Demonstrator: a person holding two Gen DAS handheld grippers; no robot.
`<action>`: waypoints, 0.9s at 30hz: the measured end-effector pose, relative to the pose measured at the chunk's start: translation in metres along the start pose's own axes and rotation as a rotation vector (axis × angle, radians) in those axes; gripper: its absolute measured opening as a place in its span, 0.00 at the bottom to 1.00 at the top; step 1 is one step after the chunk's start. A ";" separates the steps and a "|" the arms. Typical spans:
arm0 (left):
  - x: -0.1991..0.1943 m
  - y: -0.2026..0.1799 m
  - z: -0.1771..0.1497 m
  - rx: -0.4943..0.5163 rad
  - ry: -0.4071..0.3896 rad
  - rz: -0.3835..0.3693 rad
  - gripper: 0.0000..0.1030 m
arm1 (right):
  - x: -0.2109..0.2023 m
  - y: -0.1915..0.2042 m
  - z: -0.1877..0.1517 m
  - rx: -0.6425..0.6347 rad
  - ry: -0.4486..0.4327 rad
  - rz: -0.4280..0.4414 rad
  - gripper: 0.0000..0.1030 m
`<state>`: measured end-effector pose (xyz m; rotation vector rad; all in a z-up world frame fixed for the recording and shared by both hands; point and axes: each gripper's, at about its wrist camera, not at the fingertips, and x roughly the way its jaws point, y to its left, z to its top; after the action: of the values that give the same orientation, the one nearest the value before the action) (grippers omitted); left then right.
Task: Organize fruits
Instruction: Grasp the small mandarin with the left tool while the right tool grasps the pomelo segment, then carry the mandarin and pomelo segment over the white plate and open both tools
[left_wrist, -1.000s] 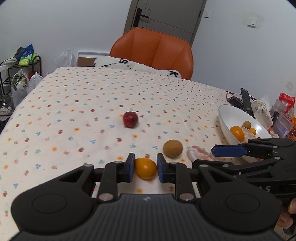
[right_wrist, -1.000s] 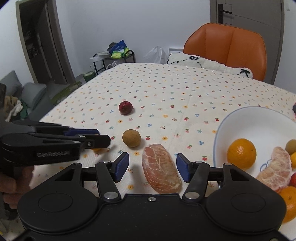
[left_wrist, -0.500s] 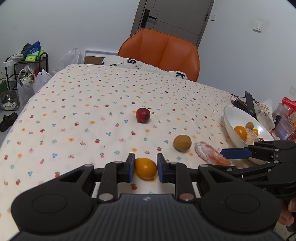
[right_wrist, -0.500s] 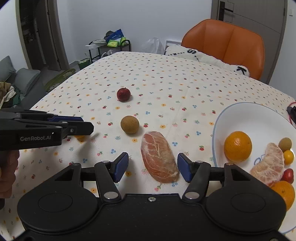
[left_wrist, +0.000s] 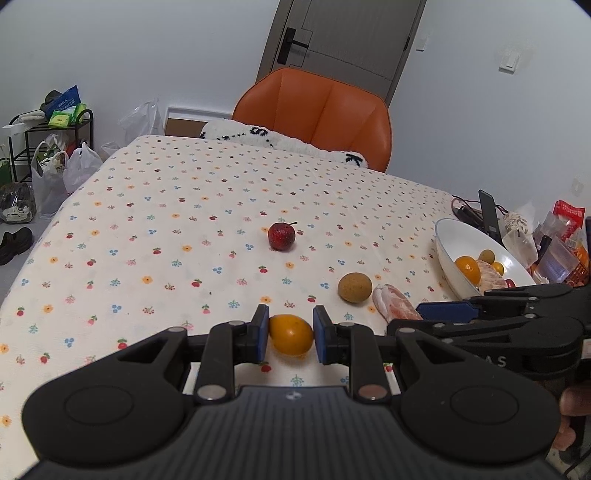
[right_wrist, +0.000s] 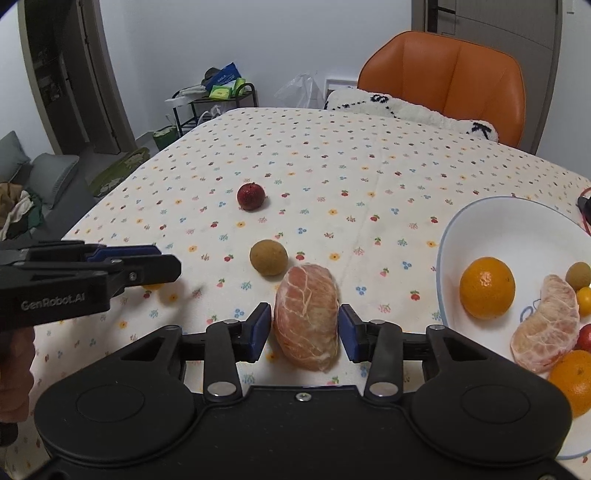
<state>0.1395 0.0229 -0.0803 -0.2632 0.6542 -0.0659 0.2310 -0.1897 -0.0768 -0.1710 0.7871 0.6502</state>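
My left gripper (left_wrist: 289, 334) was clamped on the small orange fruit (left_wrist: 290, 334), both blue pads pressed against its sides, with the fruit low over the flowered tablecloth (left_wrist: 155, 229); whether it touched the cloth I could not tell. My right gripper (right_wrist: 306, 330) had its pads set to either side of the peeled pomelo segment (right_wrist: 307, 320), which lay on the cloth; the left pad looked to be touching it and the right pad stood just beside it, so I could not tell whether I truly had it gripped. Just beyond the segment, and near it, sat the round brown fruit (right_wrist: 268, 257), and farther up the cloth, well apart, the red apple (right_wrist: 250, 196). The white bowl (right_wrist: 509, 225) stood to the right of the segment, holding an orange (right_wrist: 487, 287), a second peeled segment (right_wrist: 550, 339), another orange at its near edge, and a few small fruits. From the right wrist camera my left gripper showed side-on at the left edge, with my hand (right_wrist: 14, 380) below it. An orange chair (left_wrist: 317, 114) stood at the far side of the table
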 end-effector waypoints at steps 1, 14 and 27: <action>-0.001 0.001 0.000 -0.001 -0.002 -0.001 0.23 | 0.000 -0.002 0.000 0.015 -0.004 0.003 0.40; -0.006 -0.014 0.012 0.029 -0.032 -0.006 0.23 | -0.022 -0.013 0.004 0.069 -0.087 0.034 0.32; -0.003 -0.057 0.030 0.105 -0.061 -0.036 0.23 | -0.055 -0.046 0.004 0.120 -0.186 0.013 0.32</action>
<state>0.1568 -0.0255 -0.0408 -0.1753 0.5835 -0.1262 0.2323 -0.2510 -0.0388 0.0043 0.6462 0.6198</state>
